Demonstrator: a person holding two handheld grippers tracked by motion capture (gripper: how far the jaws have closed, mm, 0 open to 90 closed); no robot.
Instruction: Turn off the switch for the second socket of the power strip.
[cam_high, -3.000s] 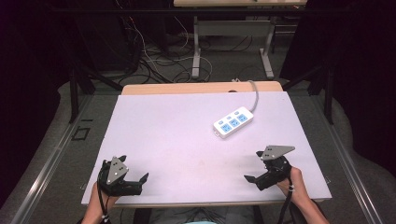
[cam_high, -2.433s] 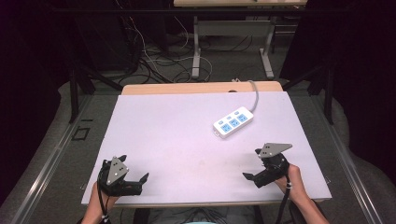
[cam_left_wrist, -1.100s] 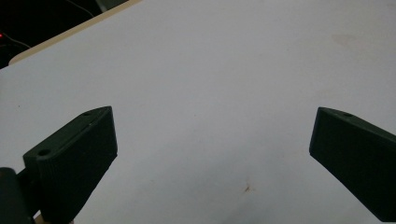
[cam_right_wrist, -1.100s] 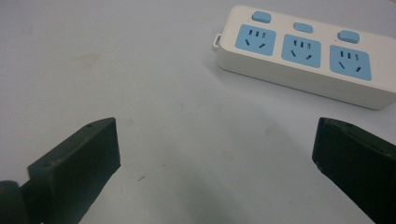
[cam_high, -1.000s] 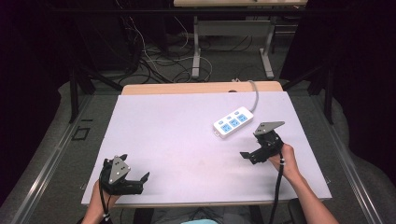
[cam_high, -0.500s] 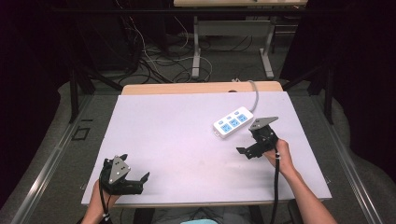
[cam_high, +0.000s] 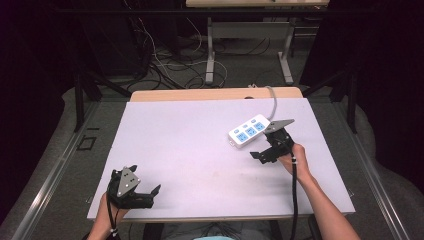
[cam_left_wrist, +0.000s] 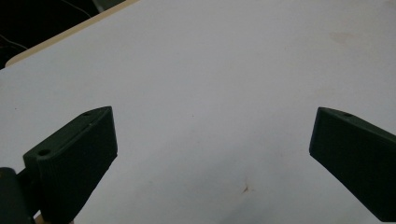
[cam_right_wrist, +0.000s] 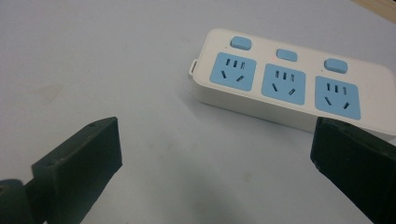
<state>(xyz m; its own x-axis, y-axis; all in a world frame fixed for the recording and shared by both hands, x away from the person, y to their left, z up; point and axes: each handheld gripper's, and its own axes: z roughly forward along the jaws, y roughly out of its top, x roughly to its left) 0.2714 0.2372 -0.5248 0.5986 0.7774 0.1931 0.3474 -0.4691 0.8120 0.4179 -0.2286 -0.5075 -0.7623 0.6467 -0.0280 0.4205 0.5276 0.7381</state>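
- Power strip: white, with three blue sockets, each with a blue switch beside it. It lies flat on the right half of the table, sockets facing up.
- Long axis of the strip: diagonal across the table in the high view. The end with the grey cable points to the far right corner; the free end points toward the near left. The cable runs off the far edge of the table.
- In the right gripper view the strip fills the upper right, and its free end carries a small tab at the left.
- Containers: the strip is the sole loose object on the table top, and it rests directly on the pale surface.
- Right gripper: held just beside the near long side of the strip, jaws spread wide. They grip nothing. In the right gripper view one jaw stands over bare table, and the other overlaps the strip's near edge; whether it touches cannot be told.
- Left gripper: held at the near left corner of the table, well apart from the strip. In the left gripper view its jaws are spread wide over bare table and hold nothing.
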